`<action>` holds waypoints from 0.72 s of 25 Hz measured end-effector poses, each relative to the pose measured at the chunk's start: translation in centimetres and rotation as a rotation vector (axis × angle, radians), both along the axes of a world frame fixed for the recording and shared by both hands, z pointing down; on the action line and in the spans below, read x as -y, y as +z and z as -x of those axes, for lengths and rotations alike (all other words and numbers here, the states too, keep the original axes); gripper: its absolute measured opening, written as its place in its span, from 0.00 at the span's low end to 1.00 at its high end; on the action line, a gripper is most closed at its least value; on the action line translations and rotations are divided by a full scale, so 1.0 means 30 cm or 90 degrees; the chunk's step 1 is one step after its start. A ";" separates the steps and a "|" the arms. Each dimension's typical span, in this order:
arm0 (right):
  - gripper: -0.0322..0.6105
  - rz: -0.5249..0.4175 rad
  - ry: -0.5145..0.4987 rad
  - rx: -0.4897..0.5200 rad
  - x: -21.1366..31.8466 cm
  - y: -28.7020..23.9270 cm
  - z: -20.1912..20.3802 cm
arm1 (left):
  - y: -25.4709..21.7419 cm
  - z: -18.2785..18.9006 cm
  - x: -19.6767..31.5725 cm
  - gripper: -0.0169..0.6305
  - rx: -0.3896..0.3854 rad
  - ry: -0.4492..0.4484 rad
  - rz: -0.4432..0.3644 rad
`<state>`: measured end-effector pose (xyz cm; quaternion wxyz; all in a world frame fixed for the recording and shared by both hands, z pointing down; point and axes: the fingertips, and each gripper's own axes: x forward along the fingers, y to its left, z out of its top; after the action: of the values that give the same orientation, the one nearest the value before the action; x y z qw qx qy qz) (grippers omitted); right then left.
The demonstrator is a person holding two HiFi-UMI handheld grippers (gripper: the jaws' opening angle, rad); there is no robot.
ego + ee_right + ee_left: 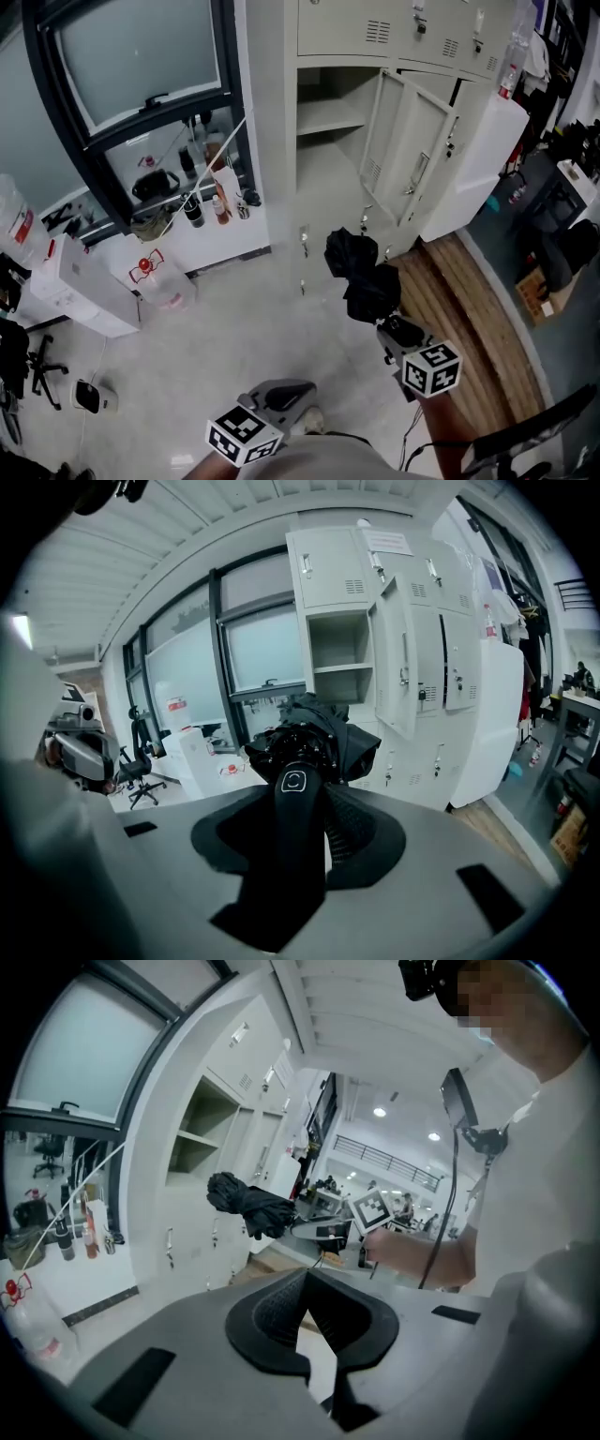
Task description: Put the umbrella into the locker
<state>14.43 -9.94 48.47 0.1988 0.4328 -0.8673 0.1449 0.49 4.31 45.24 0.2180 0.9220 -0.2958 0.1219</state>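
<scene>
A folded black umbrella [361, 272] sticks out from my right gripper [398, 333], which is shut on its black handle [295, 827]. The canopy [314, 738] bunches just past the jaws, pointing toward the grey locker bank. One locker compartment [328, 112] stands open with a shelf inside, its door [412, 150] swung to the right. My left gripper [281, 398] is low and near the body, to the left of the right one, its jaws together with nothing between them [305, 1279]. The left gripper view shows the umbrella [248, 1206] held out in front of the lockers.
A white ledge with bottles [211, 202] runs under the window at left. A water jug [155, 277] and a white cabinet [80, 286] stand on the pale floor below it. A white panel [483, 159] leans right of the lockers beside a wooden floor strip [469, 309].
</scene>
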 end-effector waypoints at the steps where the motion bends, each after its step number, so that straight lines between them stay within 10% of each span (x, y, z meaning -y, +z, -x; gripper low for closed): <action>1: 0.29 -0.001 0.002 0.001 0.041 0.002 0.010 | -0.002 0.014 0.032 0.04 0.002 -0.003 -0.001; 18: 0.29 -0.023 0.096 -0.002 0.586 -0.029 0.233 | -0.099 0.298 0.513 0.04 -0.003 0.094 -0.043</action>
<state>7.43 -27.53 47.59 0.1810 0.5008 -0.8343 0.1432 -8.44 -11.06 42.27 0.1782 0.9484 -0.2303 0.1253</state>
